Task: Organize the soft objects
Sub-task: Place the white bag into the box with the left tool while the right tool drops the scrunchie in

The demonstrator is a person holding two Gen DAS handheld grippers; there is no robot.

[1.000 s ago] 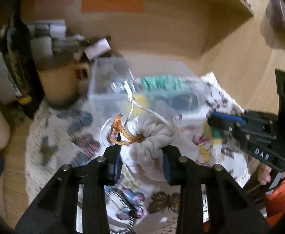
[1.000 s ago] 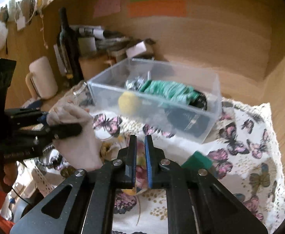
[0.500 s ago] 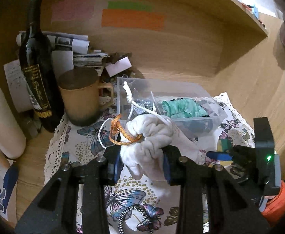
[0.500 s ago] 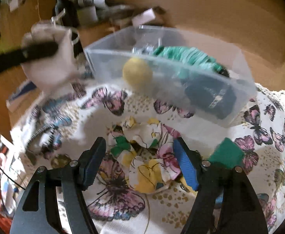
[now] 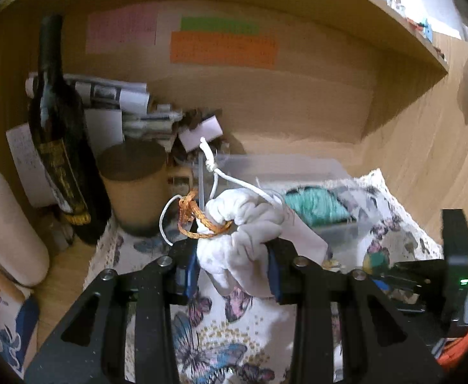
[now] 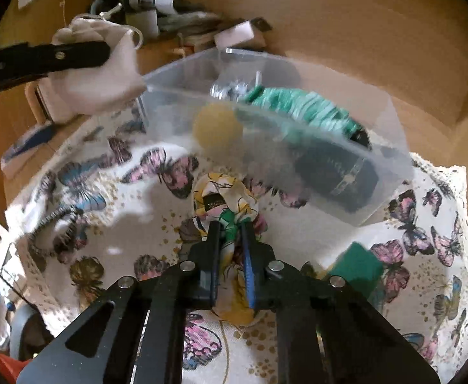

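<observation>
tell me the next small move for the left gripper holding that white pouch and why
Probably carry the white drawstring pouch forward and right, over the open clear plastic bin, then release. The left gripper is shut on the pouch and holds it in the air beside the bin's near corner, not yet above it. The right gripper has only just pinched the floral scrunchie.

Left tongs [image 5: 232,264] clamping white drawstring pouch [image 5: 240,240] — raised, clear bin [image 5: 298,166] behind

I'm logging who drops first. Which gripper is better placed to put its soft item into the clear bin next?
Probably the left. The left gripper holds the white pouch raised, beside the clear bin near its rim. The right gripper clamps the floral cloth low on the tablecloth.
</observation>
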